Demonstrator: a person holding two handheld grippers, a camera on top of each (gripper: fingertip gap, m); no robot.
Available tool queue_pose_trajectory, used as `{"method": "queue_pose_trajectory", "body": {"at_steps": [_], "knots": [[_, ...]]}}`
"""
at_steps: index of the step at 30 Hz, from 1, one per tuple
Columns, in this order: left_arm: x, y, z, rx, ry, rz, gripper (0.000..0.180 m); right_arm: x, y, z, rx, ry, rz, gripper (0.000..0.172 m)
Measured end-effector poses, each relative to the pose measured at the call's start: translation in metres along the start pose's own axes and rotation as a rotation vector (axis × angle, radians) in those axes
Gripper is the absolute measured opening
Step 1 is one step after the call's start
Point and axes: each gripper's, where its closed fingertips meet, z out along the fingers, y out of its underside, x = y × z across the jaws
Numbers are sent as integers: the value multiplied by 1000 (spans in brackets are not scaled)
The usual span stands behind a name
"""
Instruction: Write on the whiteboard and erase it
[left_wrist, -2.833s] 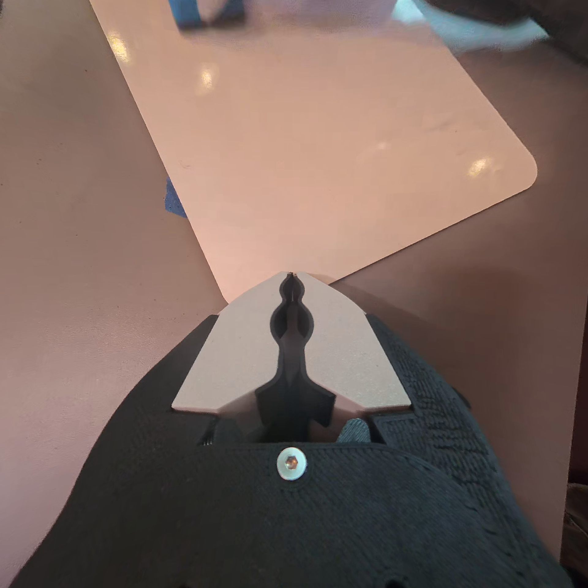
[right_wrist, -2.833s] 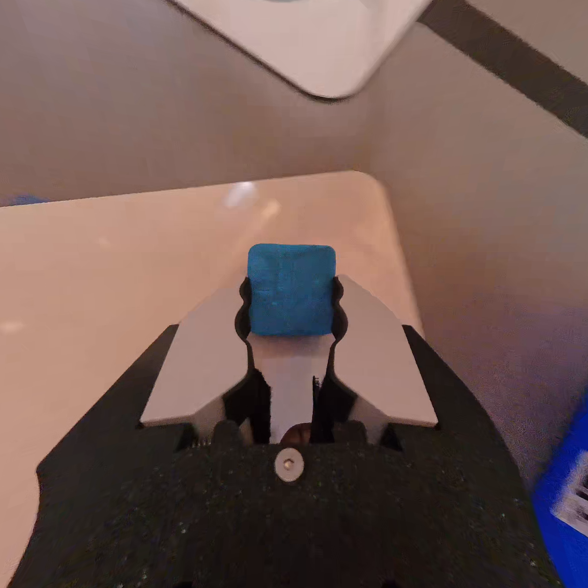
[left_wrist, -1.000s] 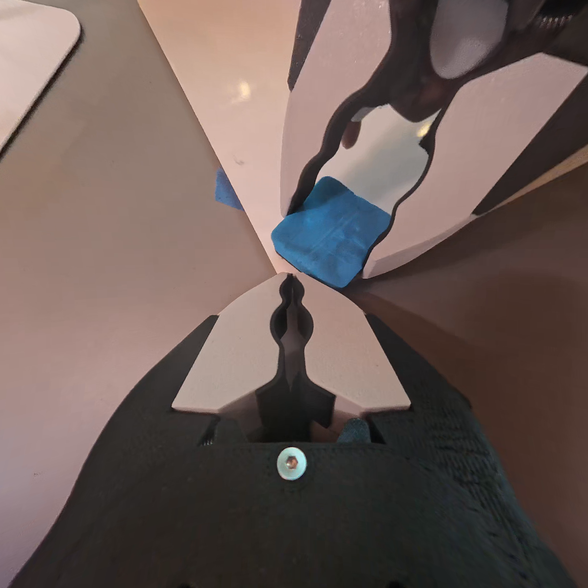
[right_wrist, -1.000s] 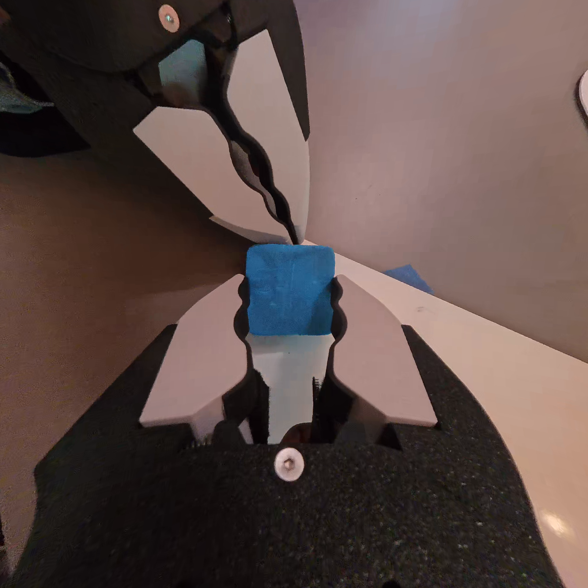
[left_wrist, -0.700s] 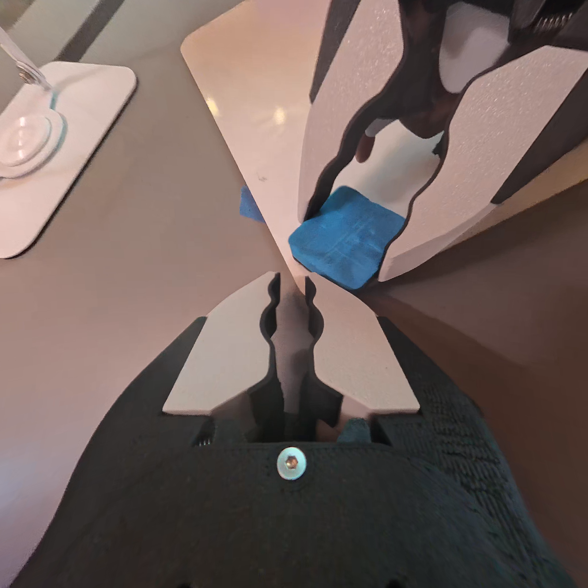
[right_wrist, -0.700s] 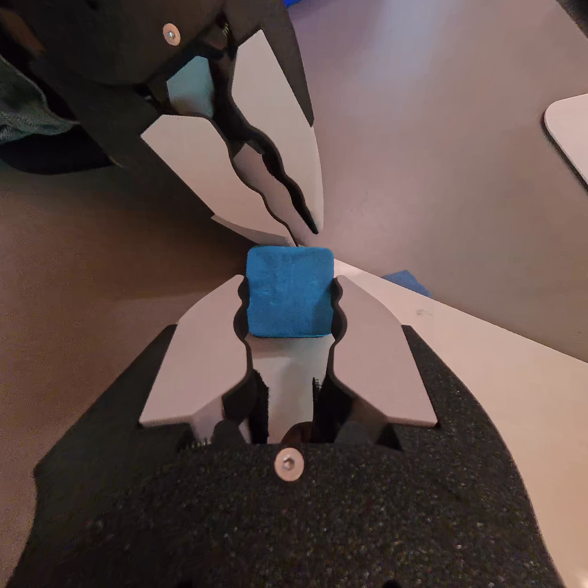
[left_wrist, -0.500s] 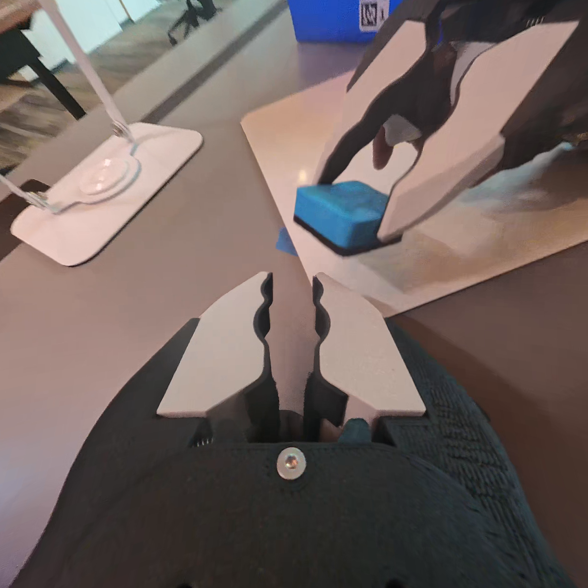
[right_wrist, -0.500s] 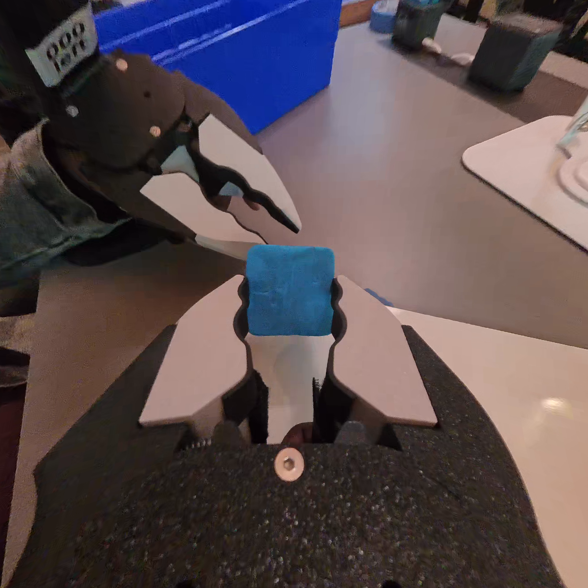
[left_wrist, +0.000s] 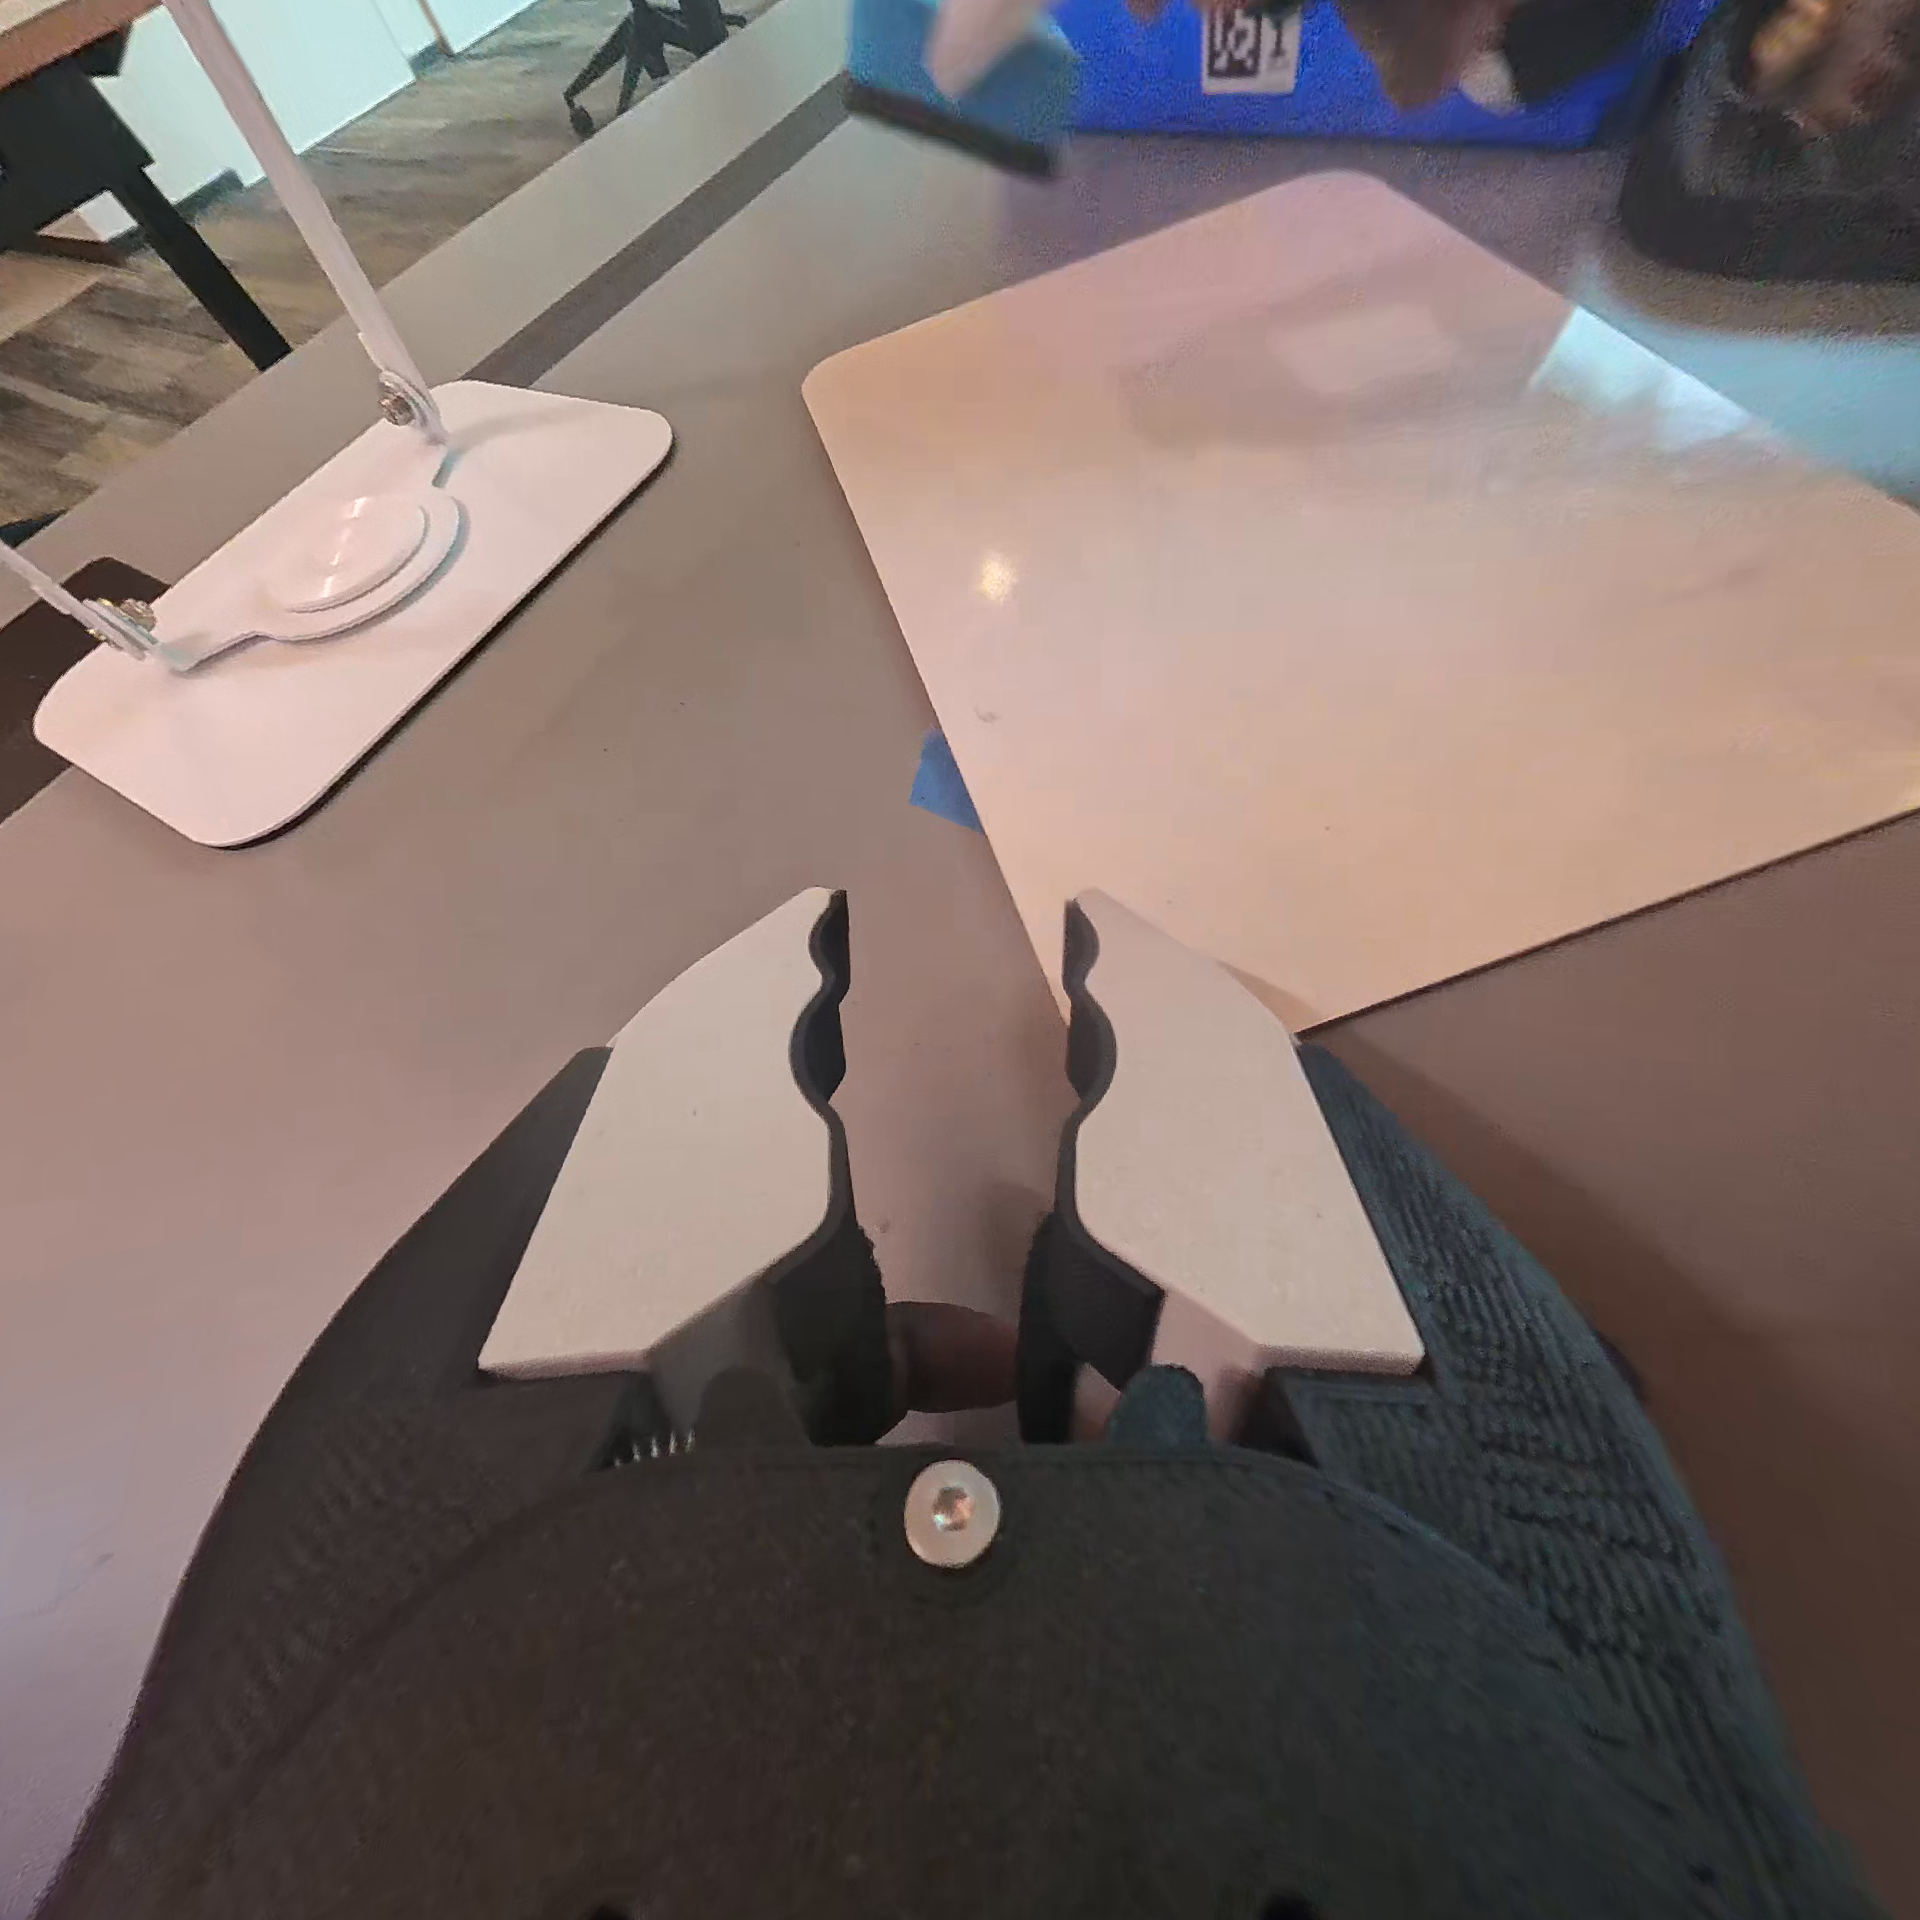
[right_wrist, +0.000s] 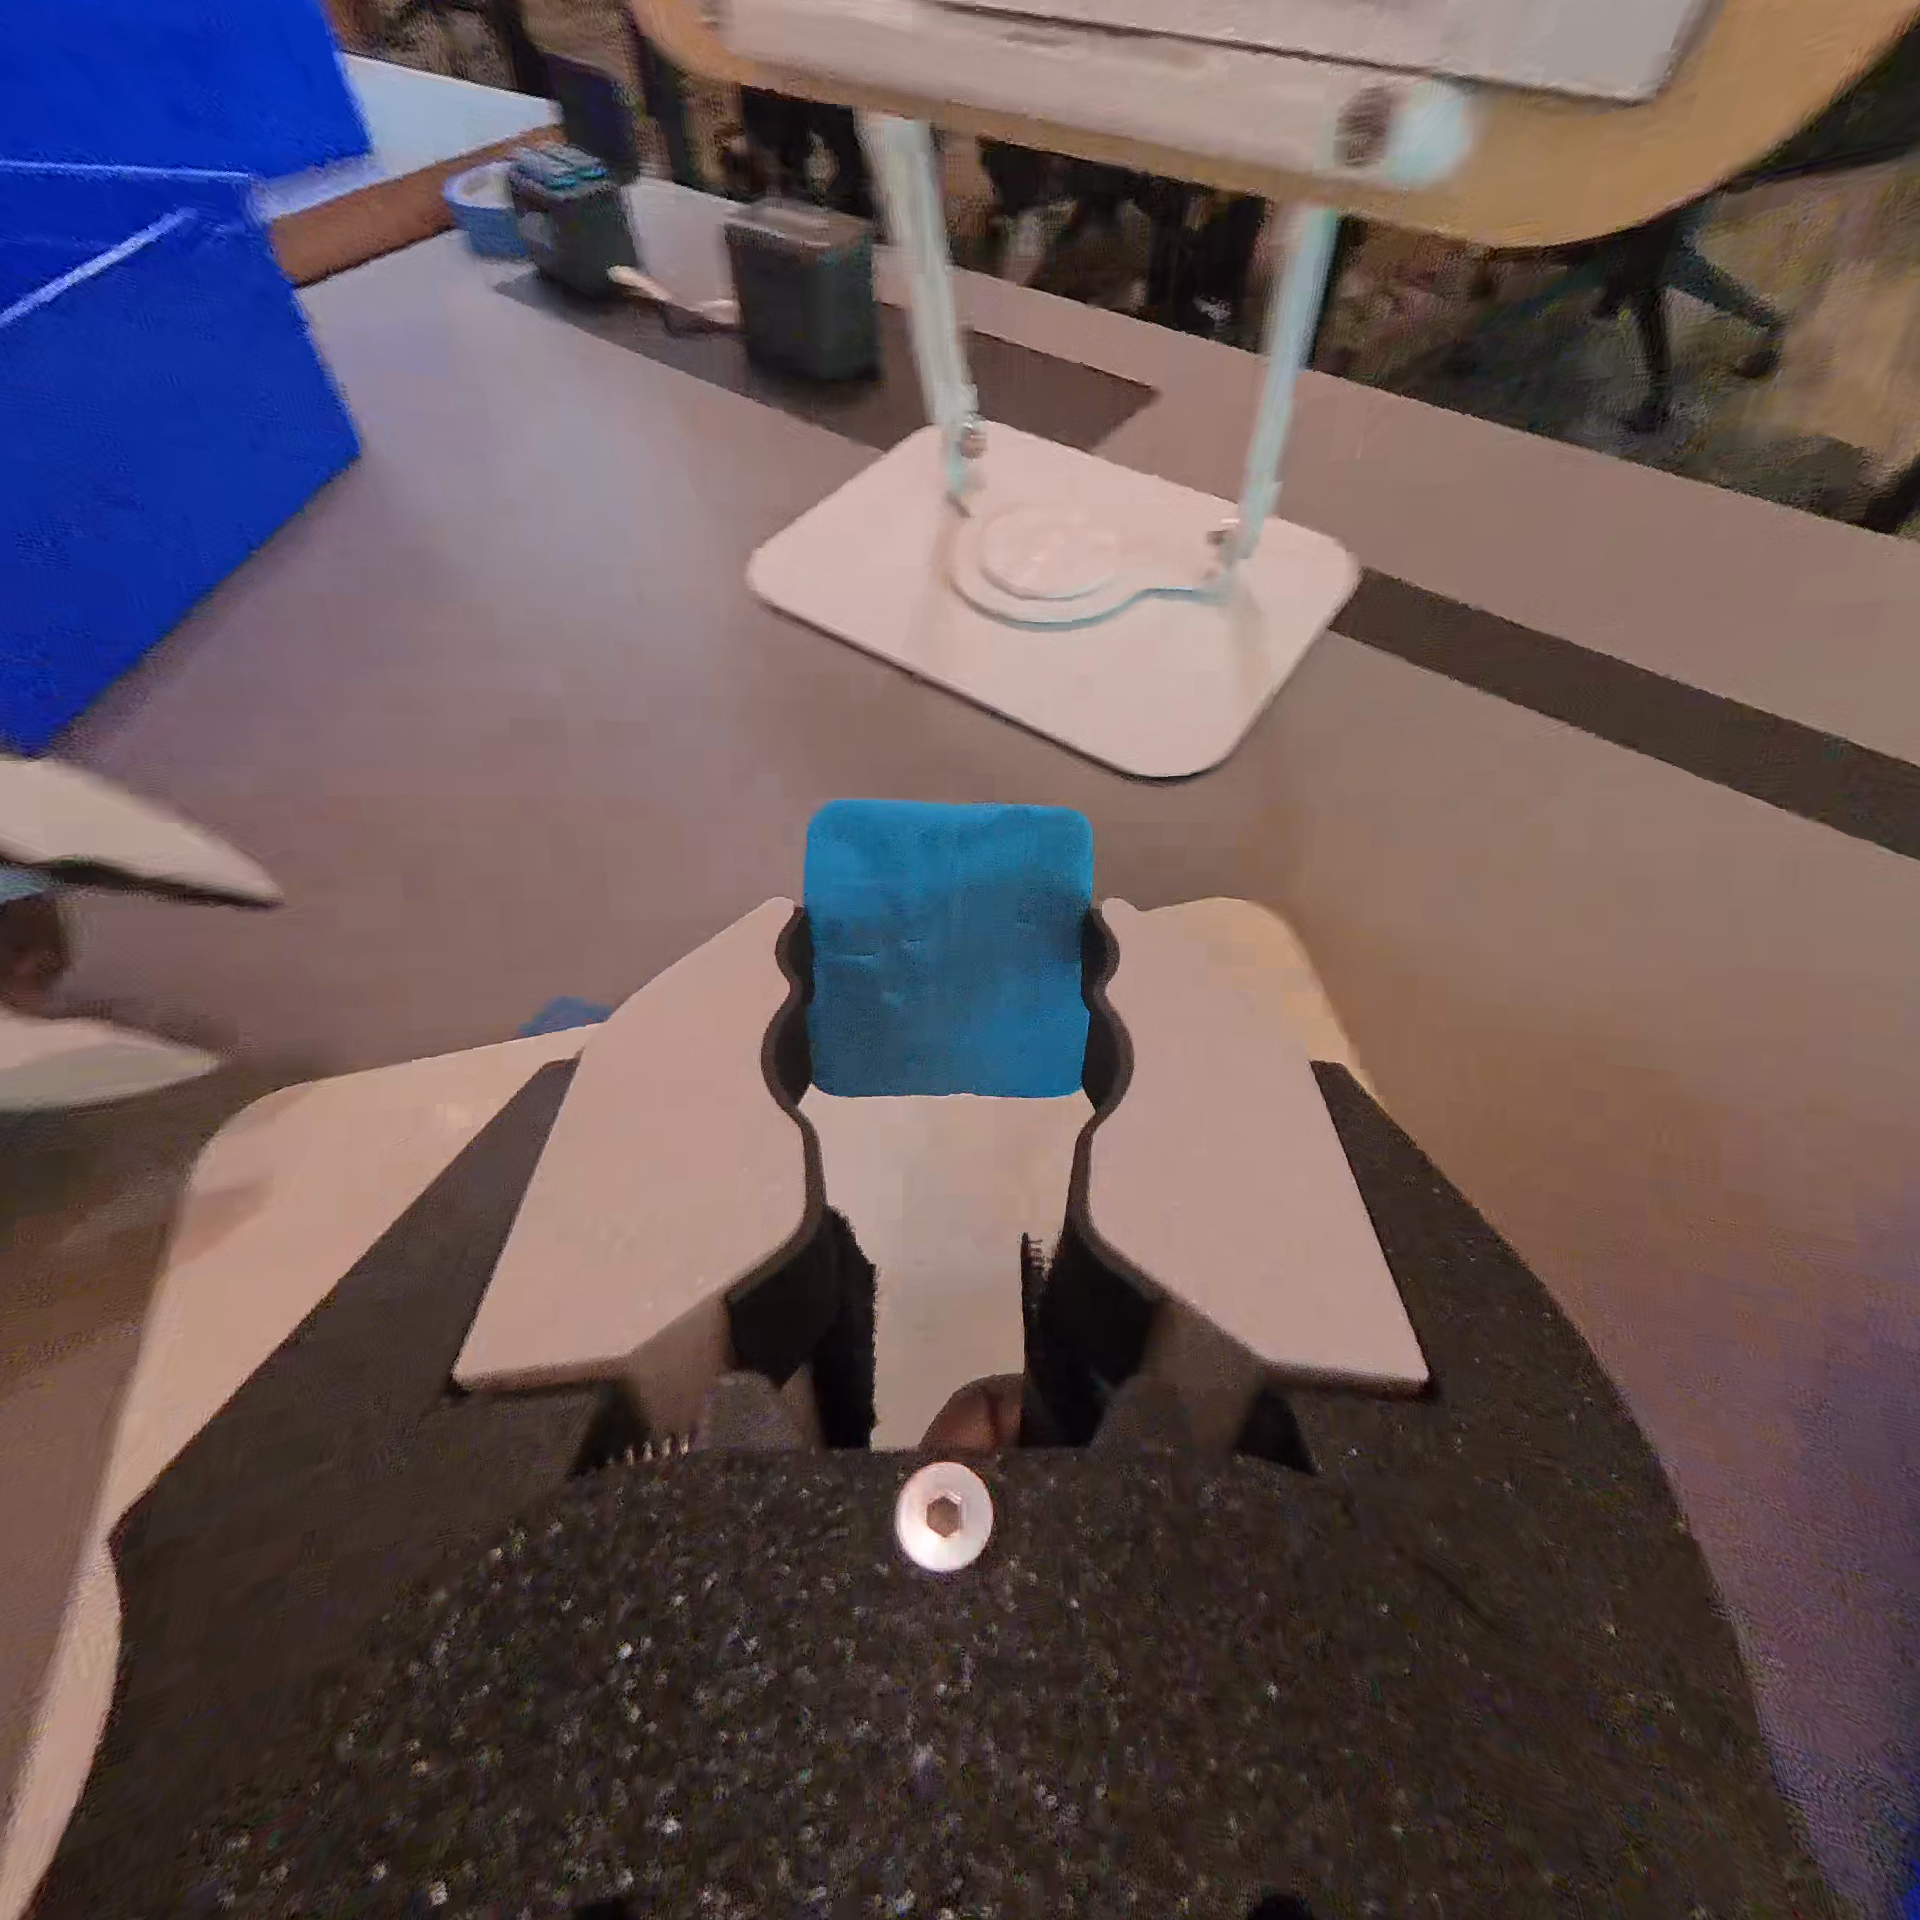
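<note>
The left claw (left_wrist: 956, 914) stands part open above the counter (left_wrist: 416, 987), with nothing between its pale fingers (left_wrist: 727, 1091); only the brown counter and the near left corner of the whiteboard (left_wrist: 1351, 644) show in the gap. The whiteboard lies flat on the counter, its surface wiped and bare but for a small dark mark near its left edge. A bit of blue tape (left_wrist: 940, 779) peeks out from under that edge.

The right claw (right_wrist: 945, 914) is closed on a blue eraser (right_wrist: 948, 951), both pads pressed against its sides, the eraser's far end jutting past the fingertips. It is held up off the whiteboard (right_wrist: 312, 1143), which lies below it.

A white lamp base (right_wrist: 1049, 603) rests on the counter beyond, left of the whiteboard in the left wrist view. A blue bin (right_wrist: 135, 416) stands at the far left of the right wrist view.
</note>
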Motion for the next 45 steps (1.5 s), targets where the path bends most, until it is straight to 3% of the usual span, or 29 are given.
{"method": "queue_pose_trajectory", "body": {"at_steps": [2, 4, 6, 9, 12, 15, 18, 21, 24, 27, 29, 31, 33, 39, 45], "knots": [[2, 1, 1, -6, -2, 42, 40, 70, 1, 8, -77, 184, 17, 50], [2, 3, 1, -15, -14, 81, 40, 120, 21, 21, -193, 266, 106, 50], [3, 5, 2, -28, -4, 73, 39, 140, 38, 29, -259, 280, 178, 50], [6, 8, 2, -60, 34, -1, 39, 156, 55, 33, -359, 340, 94, 51], [7, 6, 1, -48, 47, -17, 39, 154, 73, 39, -429, 280, 138, 51], [13, 2, 0, -21, 79, 0, 45, 162, 71, 39, -418, 338, 101, 70], [18, -7, -3, 22, 98, 14, 49, 158, 34, 36, -266, 380, 23, 80], [17, -22, -11, 83, 75, 15, 51, 119, -14, 41, -41, 247, -76, 74], [22, -40, -48, 39, 70, -57, 51, 65, -22, 47, -45, -2, -180, 68], [-15, -45, -120, -25, -154, -85, 45, 47, -19, 47, -81, -72, -222, 68], [-55, -28, -174, -137, -320, -138, 44, 41, -23, 44, -56, -108, -204, 66], [-98, 9, -218, -353, -460, -186, 44, 36, -26, 37, -29, -146, -162, 65], [-126, 51, -240, -570, -456, -261, 47, 32, -21, 29, -32, -158, -163, 64], [-178, 131, -248, -896, -448, -428, 50, 30, -15, 10, 3, -175, -180, 61], [-187, 172, -235, -1058, -353, -568, 51, 22, -11, 17, 36, -235, -133, 57]]}}
